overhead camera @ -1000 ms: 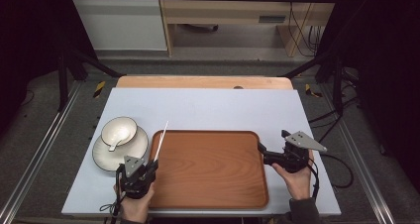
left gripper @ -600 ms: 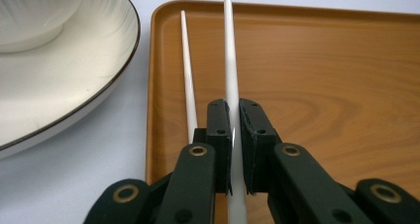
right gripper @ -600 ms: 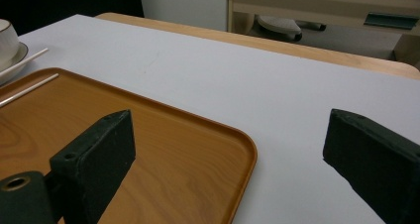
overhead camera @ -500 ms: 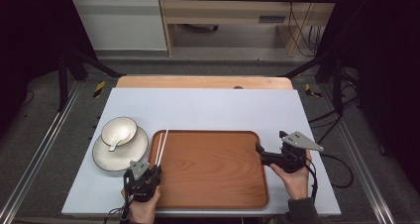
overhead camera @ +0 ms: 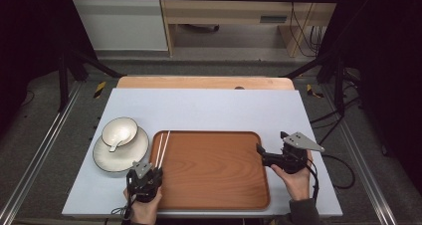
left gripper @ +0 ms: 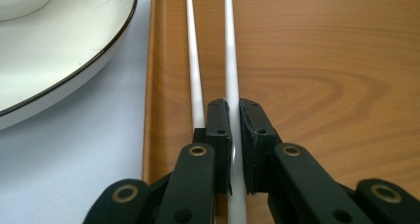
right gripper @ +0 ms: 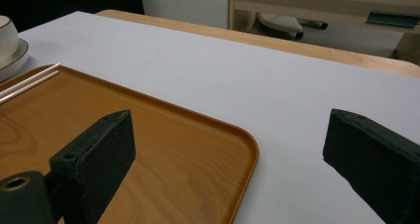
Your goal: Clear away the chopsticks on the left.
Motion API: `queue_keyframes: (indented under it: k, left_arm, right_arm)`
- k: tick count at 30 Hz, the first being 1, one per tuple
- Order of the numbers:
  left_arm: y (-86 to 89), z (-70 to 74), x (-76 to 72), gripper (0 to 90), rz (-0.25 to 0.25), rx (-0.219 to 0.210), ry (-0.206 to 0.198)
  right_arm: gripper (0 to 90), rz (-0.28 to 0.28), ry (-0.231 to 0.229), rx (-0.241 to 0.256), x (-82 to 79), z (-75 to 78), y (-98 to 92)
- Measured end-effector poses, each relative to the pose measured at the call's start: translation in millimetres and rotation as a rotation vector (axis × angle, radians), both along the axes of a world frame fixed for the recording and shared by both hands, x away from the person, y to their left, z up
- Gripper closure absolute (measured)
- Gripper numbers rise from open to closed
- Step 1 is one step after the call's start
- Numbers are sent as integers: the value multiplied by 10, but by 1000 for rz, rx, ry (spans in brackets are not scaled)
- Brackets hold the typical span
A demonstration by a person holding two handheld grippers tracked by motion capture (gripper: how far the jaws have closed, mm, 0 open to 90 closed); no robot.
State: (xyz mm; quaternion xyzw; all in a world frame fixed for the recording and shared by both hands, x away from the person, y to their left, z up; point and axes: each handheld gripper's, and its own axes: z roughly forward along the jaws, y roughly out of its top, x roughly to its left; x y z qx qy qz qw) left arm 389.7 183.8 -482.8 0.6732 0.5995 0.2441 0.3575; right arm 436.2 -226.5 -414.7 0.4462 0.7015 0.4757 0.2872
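Left tongs (left gripper: pixel 234 149) are closed on one white chopstick (left gripper: pixel 231 60), the right one of the pair; the jaws pinch it near its lower end, close to the surface of the wooden tray (left gripper: pixel 322 75). A second chopstick (left gripper: pixel 194 60) lies just beside it, outside the jaws, along the left jaw. Both sticks run almost parallel, close together but apart, along the left rim of the tray and inside it. In the high view the left tongs (overhead camera: pixel 145 177) sit at the near left corner of the tray (overhead camera: pixel 214 170), and the chopsticks (overhead camera: pixel 162 148) reach from there toward the far left corner.

Just left of the tray stands a white plate (overhead camera: pixel 107 158) with a dark rim line, and on it a white bowl (overhead camera: pixel 119 130) with a white spoon (overhead camera: pixel 115 144) that leans on the bowl and comes down to the plate. The plate is near the tray, but I cannot tell if they touch.

Right tongs (overhead camera: pixel 259 150) are open, jaws wide apart and holding nothing. They are at the right rim of the tray; in the right gripper view one jaw is over the tray (right gripper: pixel 163 154) and the other over the pale bench (right gripper: pixel 277 100). The person's hands hold both tools from the near edge of the bench (overhead camera: pixel 209 103).
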Motion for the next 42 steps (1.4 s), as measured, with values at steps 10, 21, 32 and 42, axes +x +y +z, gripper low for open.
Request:
queue_keyframes:
  k: [10, 21, 32, 42]
  left_arm:
    - [-2, 24, 11, 813, -15, 2, 0]
    - [47, 349, 9, 689, -120, 5, -82]
    - [239, 581, 140, 420, -386, 15, -121]
    - [658, 453, 80, 353, -421, -11, -142]
  right_arm:
    - [62, 2, 1, 4, -2, 1, 2]
    - [62, -7, -8, 7, -13, 11, -15]
    - [61, -11, -12, 18, -27, 27, -39]
    - [61, -27, -8, 29, -22, 18, -96]
